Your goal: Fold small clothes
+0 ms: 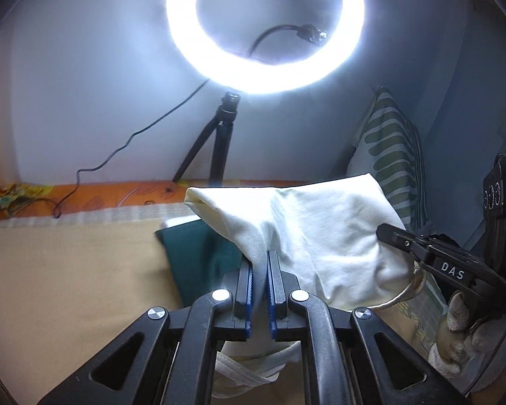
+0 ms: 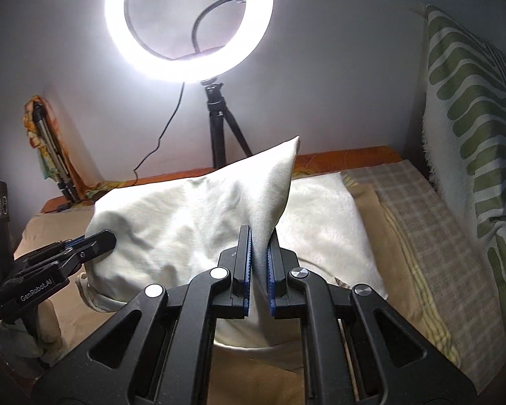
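A small cream-white garment (image 1: 320,229) hangs stretched between my two grippers, lifted above the bed. My left gripper (image 1: 260,256) is shut on one edge of it; the cloth runs between the blue pads. My right gripper (image 2: 259,236) is shut on the other edge, and the garment (image 2: 192,216) rises to a point above it. The right gripper also shows in the left wrist view (image 1: 388,233), and the left gripper shows in the right wrist view (image 2: 101,239). A dark green folded cloth (image 1: 199,253) lies behind the garment.
A lit ring light on a black tripod (image 2: 219,118) stands at the back against the wall. A green-striped pillow (image 2: 469,128) leans at the right. A white fluffy towel (image 2: 327,222) and a checked cloth (image 2: 431,236) lie on the tan bed sheet (image 1: 67,270).
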`<act>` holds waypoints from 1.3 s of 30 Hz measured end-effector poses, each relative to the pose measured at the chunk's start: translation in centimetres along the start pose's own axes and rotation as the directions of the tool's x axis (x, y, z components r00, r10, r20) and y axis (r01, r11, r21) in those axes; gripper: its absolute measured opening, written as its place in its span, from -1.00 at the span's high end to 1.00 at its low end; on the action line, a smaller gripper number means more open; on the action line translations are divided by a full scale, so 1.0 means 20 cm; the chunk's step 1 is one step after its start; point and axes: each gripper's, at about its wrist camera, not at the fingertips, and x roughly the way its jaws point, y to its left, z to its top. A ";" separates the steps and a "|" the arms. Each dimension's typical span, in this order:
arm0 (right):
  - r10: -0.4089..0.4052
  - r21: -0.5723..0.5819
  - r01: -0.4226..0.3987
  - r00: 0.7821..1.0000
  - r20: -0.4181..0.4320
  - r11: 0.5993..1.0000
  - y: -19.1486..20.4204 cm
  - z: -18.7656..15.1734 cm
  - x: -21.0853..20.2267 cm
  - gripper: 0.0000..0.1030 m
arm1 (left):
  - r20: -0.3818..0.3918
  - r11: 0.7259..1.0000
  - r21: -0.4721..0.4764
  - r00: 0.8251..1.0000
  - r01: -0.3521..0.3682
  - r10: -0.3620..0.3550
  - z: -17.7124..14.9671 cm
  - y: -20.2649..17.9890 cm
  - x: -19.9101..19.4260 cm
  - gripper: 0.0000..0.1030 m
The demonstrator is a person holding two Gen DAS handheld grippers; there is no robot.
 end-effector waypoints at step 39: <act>-0.189 0.031 0.187 0.980 0.062 0.982 -0.05 0.08 -0.12 0.20 | 0.043 0.989 0.088 0.992 -0.122 0.118 0.06 -0.19 -0.26 -0.09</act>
